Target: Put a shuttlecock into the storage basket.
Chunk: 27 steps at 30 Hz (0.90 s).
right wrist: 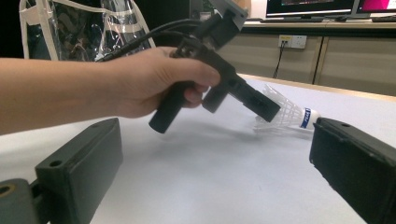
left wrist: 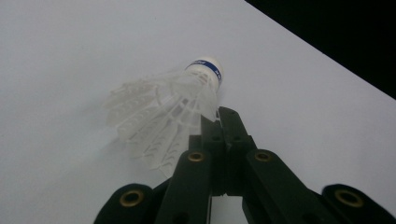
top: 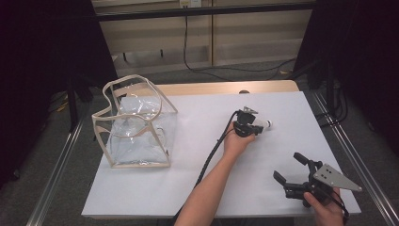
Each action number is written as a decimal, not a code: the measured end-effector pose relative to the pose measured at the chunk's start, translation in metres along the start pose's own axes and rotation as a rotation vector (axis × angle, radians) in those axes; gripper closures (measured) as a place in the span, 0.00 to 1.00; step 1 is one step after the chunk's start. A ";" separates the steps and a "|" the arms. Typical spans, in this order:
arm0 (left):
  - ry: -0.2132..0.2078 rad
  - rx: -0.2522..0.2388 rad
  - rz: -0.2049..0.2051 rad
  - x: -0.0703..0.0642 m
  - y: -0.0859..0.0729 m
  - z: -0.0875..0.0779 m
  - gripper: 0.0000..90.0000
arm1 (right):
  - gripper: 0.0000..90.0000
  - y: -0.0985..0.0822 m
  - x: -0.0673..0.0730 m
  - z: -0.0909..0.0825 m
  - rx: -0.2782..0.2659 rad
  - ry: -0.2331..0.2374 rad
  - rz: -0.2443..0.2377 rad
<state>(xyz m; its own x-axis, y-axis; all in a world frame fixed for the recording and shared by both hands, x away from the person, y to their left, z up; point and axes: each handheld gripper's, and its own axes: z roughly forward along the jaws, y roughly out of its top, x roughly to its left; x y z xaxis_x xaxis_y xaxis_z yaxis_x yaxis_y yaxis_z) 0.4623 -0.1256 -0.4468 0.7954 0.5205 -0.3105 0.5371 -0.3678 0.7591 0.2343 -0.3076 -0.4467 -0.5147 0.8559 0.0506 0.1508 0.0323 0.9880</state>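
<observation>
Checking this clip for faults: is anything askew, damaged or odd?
Nothing looks damaged. The shuttlecock lies on its side on the table, the left claw shut on its skirt edge. The clear bag stands open but slumped.

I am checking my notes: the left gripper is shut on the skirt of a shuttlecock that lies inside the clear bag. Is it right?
Not quite. The left gripper is shut on the skirt of the shuttlecock, but the shuttlecock lies on the white table, well apart from the clear bag, as the high view shows.
</observation>
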 end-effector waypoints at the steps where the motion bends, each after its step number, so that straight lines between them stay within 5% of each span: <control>1: -0.008 -0.007 -0.002 0.000 0.001 -0.003 1.00 | 0.03 0.000 0.000 0.000 0.000 0.000 0.000; 27: -0.147 0.062 0.029 0.000 -0.010 -0.059 1.00 | 0.03 0.000 0.001 0.001 0.001 0.002 -0.007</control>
<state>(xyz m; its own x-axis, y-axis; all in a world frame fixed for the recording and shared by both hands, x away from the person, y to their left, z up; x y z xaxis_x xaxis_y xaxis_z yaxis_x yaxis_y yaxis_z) 0.4402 -0.0771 -0.4207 0.8407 0.3925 -0.3729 0.5262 -0.4304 0.7334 0.2344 -0.3059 -0.4465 -0.5171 0.8548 0.0439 0.1480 0.0388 0.9882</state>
